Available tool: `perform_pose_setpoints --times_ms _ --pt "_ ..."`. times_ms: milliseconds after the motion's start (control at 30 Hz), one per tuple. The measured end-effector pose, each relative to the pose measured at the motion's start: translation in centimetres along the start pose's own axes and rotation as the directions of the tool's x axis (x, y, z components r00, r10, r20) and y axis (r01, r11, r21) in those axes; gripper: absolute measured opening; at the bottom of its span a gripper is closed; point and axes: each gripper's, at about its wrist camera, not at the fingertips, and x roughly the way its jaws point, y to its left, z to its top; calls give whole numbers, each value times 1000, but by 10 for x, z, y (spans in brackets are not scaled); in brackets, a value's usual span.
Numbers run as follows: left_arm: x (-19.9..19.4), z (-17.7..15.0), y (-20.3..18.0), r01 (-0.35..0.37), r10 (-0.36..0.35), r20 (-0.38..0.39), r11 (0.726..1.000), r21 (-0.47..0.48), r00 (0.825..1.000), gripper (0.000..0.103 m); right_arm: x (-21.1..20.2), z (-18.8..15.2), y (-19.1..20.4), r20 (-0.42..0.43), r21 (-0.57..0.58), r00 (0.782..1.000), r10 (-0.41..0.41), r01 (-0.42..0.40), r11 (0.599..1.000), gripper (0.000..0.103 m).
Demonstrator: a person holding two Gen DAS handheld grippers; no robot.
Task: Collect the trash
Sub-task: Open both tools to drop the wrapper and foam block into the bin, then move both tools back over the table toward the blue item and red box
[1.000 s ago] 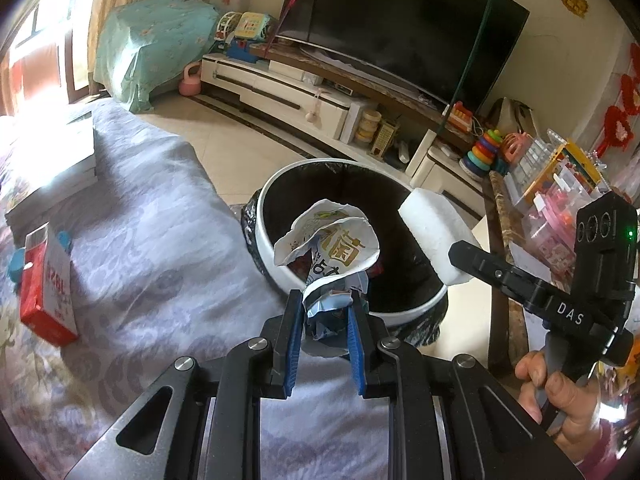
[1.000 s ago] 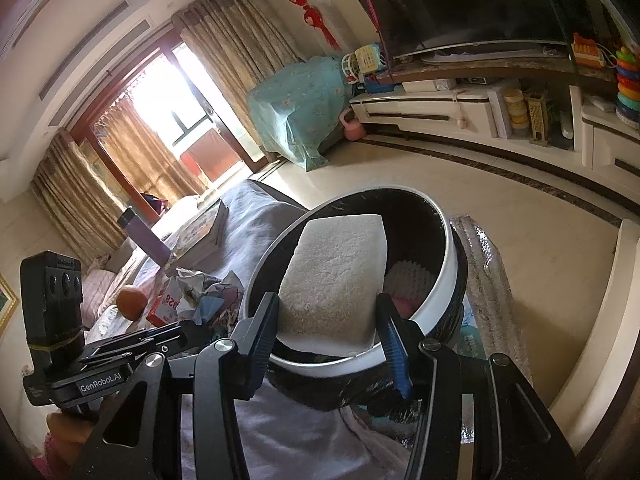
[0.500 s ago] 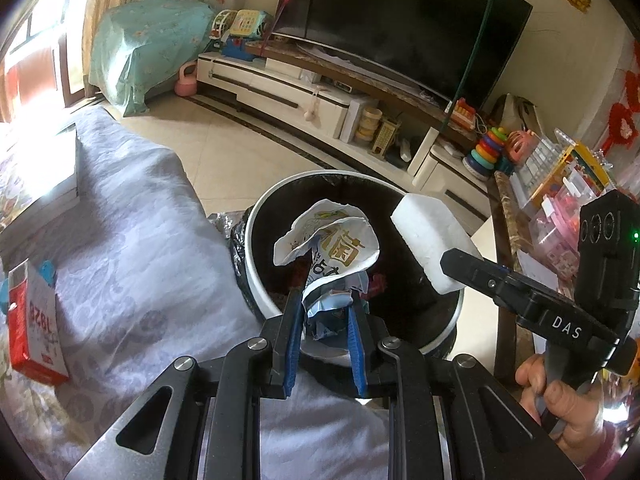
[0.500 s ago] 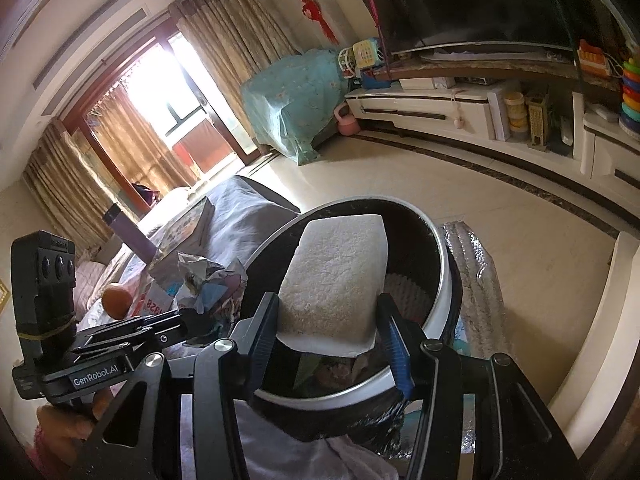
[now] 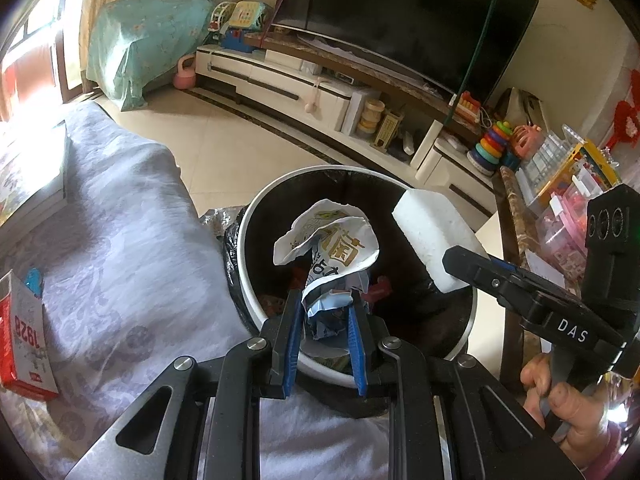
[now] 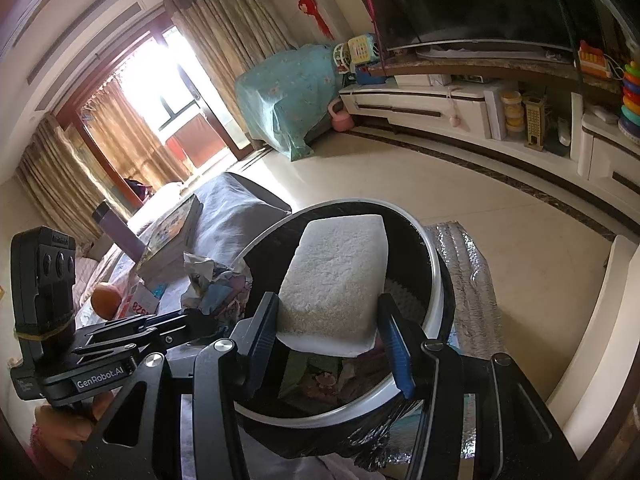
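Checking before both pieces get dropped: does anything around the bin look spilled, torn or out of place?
Nothing spilled. The crumpled wrapper in the left tool and the white foam block in the right tool both hang over the open bin.

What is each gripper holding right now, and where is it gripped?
Left gripper pinches crumpled wrapper at its lower end; right gripper clamps white foam block across its near end.
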Motion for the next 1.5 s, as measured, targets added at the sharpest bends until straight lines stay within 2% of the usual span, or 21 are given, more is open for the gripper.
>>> perform_pose_setpoints --times_ms 333,433,500,567,700,767,900,967,1267,1500 --pt "10 3 0 0 0 -10 1000 -6 1000 20 1 3 0 -2 -6 1000 -7 7 1000 53" --pt "11 4 0 1 -2 -9 1000 -8 1000 23 2 4 0 -3 -12 1000 -15 15 1000 54" --pt "10 4 -1 1 -1 -5 1000 -8 1000 31 3 5 0 -4 -11 1000 -21 21 1000 58" --pt "6 3 -1 -1 1 6 1000 -11 1000 47 3 6 -1 -2 -6 1000 -25 25 1000 66" --pt "-5 -4 1 -3 4 25 1000 -19 1000 50 -2 4 1 12 3 1000 -20 20 1000 70" --pt "-12 -11 3 2 -1 34 1000 -28 999 52 -4 1 3 19 8 1000 -18 18 1000 74" --pt "-32 -32 12 11 -8 54 998 -58 999 55 -9 -3 11 31 10 999 -7 7 1000 89" --pt "-42 -44 17 21 -17 56 997 -78 998 56 -13 -8 17 36 13 999 6 -6 1000 92" --pt "-93 -101 57 13 3 85 982 -189 996 56 -20 -28 51 46 3 996 71 -71 997 95" --pt "-138 -144 88 -25 55 107 963 -269 993 57 -10 -48 82 8 -30 993 115 -115 993 95"
